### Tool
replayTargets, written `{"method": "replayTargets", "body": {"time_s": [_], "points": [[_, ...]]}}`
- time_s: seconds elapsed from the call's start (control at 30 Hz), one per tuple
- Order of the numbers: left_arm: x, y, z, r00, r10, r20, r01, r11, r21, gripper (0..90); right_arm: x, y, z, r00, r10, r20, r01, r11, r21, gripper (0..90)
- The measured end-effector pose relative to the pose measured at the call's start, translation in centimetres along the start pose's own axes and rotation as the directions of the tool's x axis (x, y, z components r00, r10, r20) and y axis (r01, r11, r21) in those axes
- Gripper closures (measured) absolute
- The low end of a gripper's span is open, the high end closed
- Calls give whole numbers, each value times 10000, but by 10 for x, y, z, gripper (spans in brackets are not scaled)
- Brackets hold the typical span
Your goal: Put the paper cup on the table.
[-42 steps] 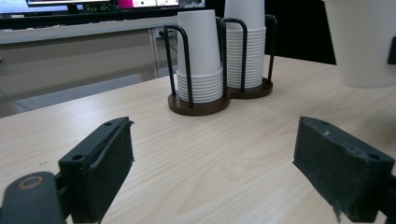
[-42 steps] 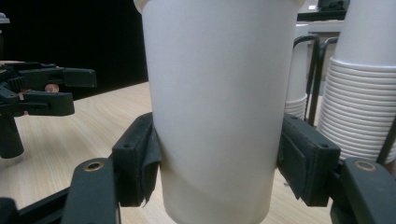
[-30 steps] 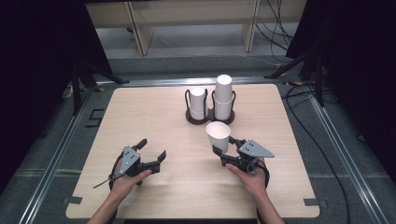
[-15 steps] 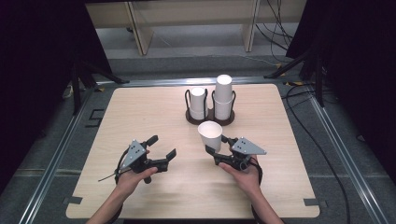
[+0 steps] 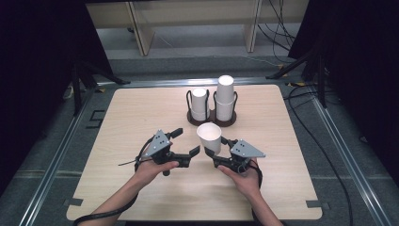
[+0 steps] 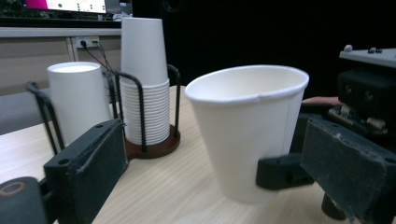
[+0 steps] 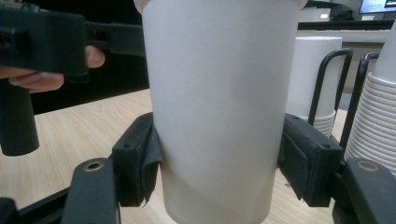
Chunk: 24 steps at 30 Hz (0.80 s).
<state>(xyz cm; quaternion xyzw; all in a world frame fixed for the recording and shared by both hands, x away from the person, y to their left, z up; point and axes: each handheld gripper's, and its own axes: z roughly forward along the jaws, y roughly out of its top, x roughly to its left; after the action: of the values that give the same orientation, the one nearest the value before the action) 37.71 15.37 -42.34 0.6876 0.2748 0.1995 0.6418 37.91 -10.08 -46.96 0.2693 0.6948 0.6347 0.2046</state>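
With the right gripper (image 5: 212, 147) clamped on the paper cup (image 5: 209, 136), bring the open left gripper (image 5: 186, 143) squarely around its wall without crushing.

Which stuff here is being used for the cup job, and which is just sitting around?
In use: paper cup, right gripper squeezing it, left gripper open beside it, cup holder with its stacks.
Just around: cables, wooden furniture on the floor.

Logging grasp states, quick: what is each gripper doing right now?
Left gripper: open, holding nothing.
Right gripper: shut on the paper cup.
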Motion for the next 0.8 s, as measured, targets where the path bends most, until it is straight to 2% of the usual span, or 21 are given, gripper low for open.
{"method": "replayTargets", "body": {"time_s": [0.03, 0.1, 0.13, 0.17, 0.2, 0.37, 0.47, 0.53, 0.57, 0.63, 0.8], "points": [[-1, 1, 3, 9999, -145, 42, 145, 9999, 1, 62, 1, 0, 1, 9999, 137, -76, -136, 9999, 75, 347], [-3, 1, 12, 9990, -406, 171, 404, 9991, 120, 62, 2, 0, 2, 9999, 96, -93, -95, 9998, 161, 347], [-3, 1, 12, 9990, -406, 171, 404, 9991, 120, 62, 2, 0, 2, 9999, 96, -93, -95, 9998, 161, 347], [-3, 1, 16, 9989, -433, 157, 430, 9989, 201, 62, 2, -1, 3, 9999, -152, -63, 153, 9998, 116, 347], [-3, 0, 18, 9989, -447, 159, 444, 9988, 221, 63, 3, -1, 4, 9998, 18, -175, -15, 9998, 187, 347], [-5, -1, 24, 9983, -544, 222, 538, 9982, 283, 65, 3, 0, 4, 9999, -19, -156, 22, 9999, 143, 347], [-9, 0, 29, 9984, -503, 264, 491, 9978, 445, 67, 3, 0, 3, 9999, -155, -36, 156, 9997, 163, 347], [-10, 0, 31, 9981, -511, 334, 496, 9978, 433, 72, 2, 1, 4, 9991, -420, -69, 420, 9991, 21, 346], [-11, 0, 32, 9980, -550, 308, 535, 9974, 483, 74, 5, 1, 4, 9998, 103, -156, -101, 9999, 135, 347], [-11, 0, 35, 9969, -698, 356, 683, 9968, 415, 78, 6, 1, 4, 9996, 94, -252, -90, 9999, 126, 347], [-12, 1, 39, 9950, -882, 459, 861, 9952, 456, 106, 6, 0, 4, 9998, -168, -46, 169, 9994, 309, 345]]}}
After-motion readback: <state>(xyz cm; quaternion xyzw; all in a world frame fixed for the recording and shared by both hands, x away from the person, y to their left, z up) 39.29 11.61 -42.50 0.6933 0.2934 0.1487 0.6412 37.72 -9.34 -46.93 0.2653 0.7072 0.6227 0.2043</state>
